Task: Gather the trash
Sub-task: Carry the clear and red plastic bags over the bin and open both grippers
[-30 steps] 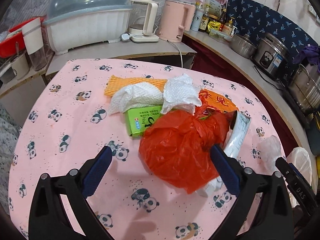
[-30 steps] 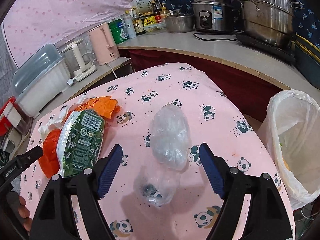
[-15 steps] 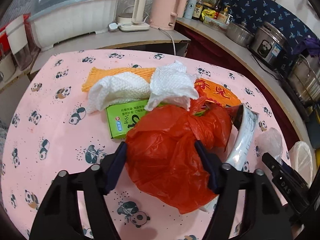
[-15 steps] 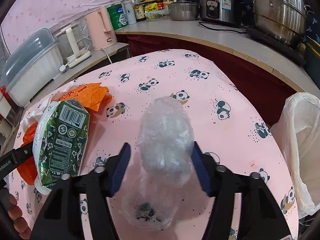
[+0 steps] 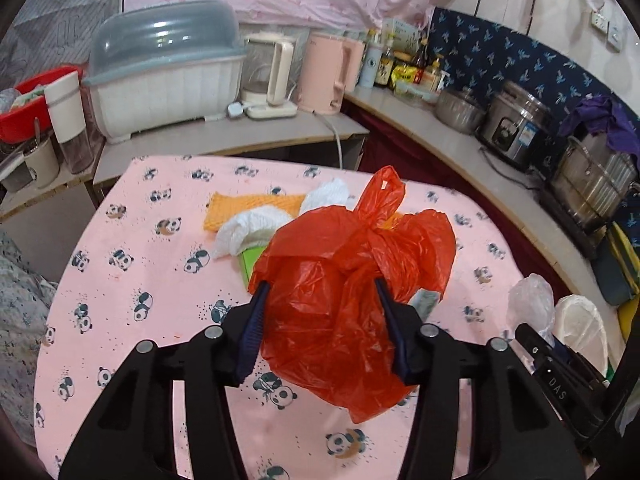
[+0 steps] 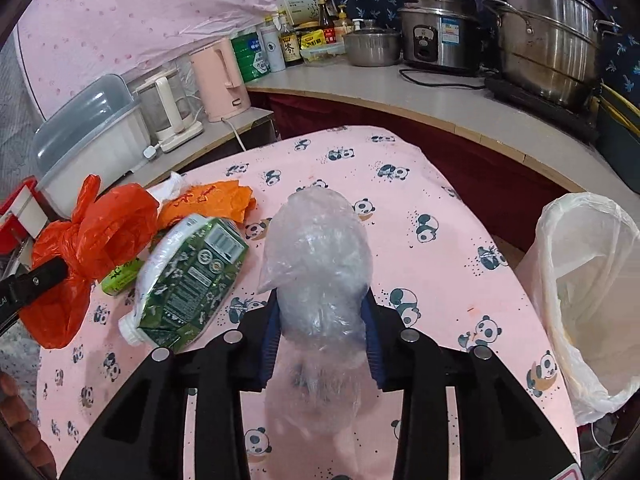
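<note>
Setting: kitchen counters are curving round a table under a pink panda-print tablecloth (image 5: 132,264), with a lidded dish rack (image 5: 168,80), a pink kettle (image 5: 322,76) and a steel rice cooker (image 6: 438,34) sitting along the worktops.
Left gripper (image 5: 322,322): its jaws have just been closing and are now pinching a red plastic bag (image 5: 352,280) from both sides; the bag is bulging out between the blue pads and hanging above the cloth.
Right gripper (image 6: 322,332): its jaws have just been closing too and are clamping a clear crumpled plastic bag (image 6: 318,256), which is sticking up past the fingertips.
Left on the table: a green carton (image 6: 188,276) is lying on its side just beside the clear bag; an orange wrapper (image 6: 212,200) is lying behind it; white paper towels (image 5: 256,226) are resting over an orange mesh sleeve (image 5: 248,206) and a green box (image 5: 252,260) behind the red bag.
Bin: a white-lined trash bin (image 6: 588,292) is standing open at the right edge of the table.
</note>
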Demonstrator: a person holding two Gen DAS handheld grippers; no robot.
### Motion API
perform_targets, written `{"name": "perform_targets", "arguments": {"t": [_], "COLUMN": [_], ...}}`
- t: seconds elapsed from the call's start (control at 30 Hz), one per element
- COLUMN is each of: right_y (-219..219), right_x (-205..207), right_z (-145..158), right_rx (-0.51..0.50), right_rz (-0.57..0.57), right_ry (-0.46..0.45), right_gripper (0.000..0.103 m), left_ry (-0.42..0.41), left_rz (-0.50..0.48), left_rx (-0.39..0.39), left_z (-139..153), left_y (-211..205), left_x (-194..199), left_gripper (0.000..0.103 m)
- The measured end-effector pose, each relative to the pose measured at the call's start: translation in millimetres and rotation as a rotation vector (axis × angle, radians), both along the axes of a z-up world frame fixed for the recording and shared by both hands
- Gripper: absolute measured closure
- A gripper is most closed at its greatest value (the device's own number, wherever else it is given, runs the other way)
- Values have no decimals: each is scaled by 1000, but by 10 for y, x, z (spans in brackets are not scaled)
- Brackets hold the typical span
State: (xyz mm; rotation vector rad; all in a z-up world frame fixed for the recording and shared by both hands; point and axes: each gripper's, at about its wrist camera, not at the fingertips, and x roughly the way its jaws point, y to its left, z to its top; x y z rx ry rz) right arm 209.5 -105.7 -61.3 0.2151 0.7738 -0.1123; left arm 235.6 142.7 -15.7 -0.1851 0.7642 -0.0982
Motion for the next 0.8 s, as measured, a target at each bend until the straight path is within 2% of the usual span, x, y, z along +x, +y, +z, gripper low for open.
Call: {"name": "perform_targets", "arguments": {"t": [0.2,0.4,0.6,0.8], "right_y": [-131,-378,-798,-1289], "right_x": [-309,-616,-970,-1306], "right_z": [361,578,705,718], "right_rx": [-5,-1,-7,-11], "right_rz": [-7,-40,-107,-187], "right_ry": [-72,-116,-140,-138], "right_gripper": [68,68,68,68], "left_ry": [-63,-100,-108,-99], "left_rz": [-42,-122,-228,-335], "left_rx": [-18,-22,-16,6], "left_z": [376,618,713,653], "left_y": [-245,-751,-1419,-2115], "left_x": [-256,-483,-651,-805], "left_gripper": [54,54,54,54]}}
